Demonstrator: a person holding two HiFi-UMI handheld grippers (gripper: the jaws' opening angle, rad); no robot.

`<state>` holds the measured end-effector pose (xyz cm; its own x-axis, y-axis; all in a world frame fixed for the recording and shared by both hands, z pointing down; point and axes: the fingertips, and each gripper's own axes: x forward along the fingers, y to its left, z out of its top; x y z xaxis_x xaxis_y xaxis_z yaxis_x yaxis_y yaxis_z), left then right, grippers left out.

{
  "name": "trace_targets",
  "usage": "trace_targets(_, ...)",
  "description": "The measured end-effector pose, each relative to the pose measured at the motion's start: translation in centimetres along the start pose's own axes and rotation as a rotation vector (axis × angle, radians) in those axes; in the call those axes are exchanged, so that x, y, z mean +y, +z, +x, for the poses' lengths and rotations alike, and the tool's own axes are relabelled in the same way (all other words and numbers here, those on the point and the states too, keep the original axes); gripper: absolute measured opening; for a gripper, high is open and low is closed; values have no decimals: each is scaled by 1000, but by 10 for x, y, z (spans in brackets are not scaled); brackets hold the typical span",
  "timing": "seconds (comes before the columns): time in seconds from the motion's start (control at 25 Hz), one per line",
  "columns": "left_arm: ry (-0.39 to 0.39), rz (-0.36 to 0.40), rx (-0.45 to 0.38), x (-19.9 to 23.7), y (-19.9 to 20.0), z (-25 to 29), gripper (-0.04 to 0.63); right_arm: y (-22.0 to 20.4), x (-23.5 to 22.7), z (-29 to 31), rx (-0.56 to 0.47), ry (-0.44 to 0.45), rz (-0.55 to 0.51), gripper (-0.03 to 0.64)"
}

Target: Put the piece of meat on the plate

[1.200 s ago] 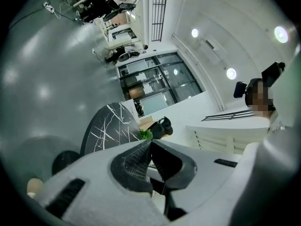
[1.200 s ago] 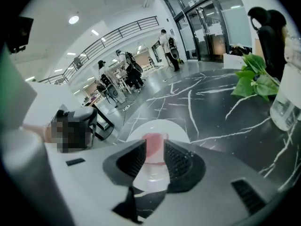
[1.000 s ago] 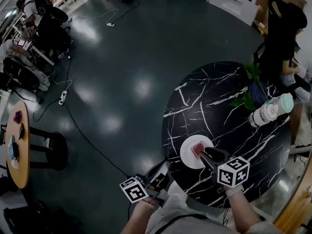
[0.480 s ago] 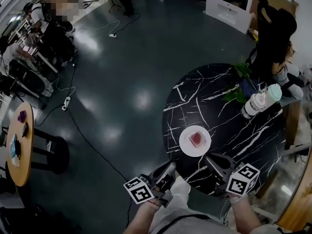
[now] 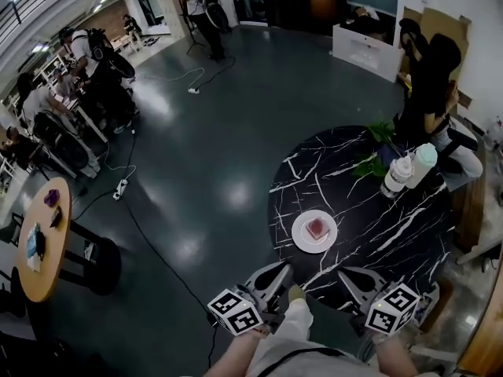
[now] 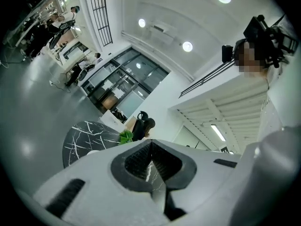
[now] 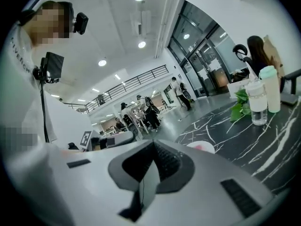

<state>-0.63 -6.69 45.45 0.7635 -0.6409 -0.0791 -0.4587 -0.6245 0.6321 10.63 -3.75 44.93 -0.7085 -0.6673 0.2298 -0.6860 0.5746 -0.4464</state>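
Note:
A reddish piece of meat (image 5: 317, 228) lies on the small white plate (image 5: 314, 232), which sits on the near part of the round black marble table (image 5: 409, 234). My right gripper (image 5: 352, 276) is at the table's near edge, well short of the plate, shut and holding nothing. My left gripper (image 5: 273, 276) hangs off the table's near left rim, also shut and empty. In the right gripper view the plate (image 7: 200, 147) shows just past the closed right gripper (image 7: 151, 150), with a pink trace of meat (image 7: 204, 148) on it. The left gripper (image 6: 150, 147) points up at the ceiling.
A clear bottle (image 5: 395, 176) and a pale green tumbler (image 5: 422, 163) stand at the table's far side beside a green plant (image 5: 376, 151). A person in black (image 5: 431, 85) sits behind the table. To the left are a cable on the floor (image 5: 149, 234) and a wooden side table (image 5: 43, 242).
A second ago my right gripper was over the plate at the meat. It has since drawn back to the near table edge, leaving the meat on the plate. The left gripper barely moved.

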Motion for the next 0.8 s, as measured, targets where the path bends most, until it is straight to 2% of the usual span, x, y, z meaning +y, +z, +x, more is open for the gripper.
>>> trace_targets(0.28, -34, 10, 21, -20, -8, -2, 9, 5, 12, -21, -33, -9, -17, 14)
trace_targets(0.56, -4, 8, 31, -20, -11, -11, 9, 2, 26, -20, -26, 27, -17, 13)
trace_targets(0.8, 20, 3, 54, -19, -20, -15, 9, -1, 29, -17, -31, 40, 33, 14)
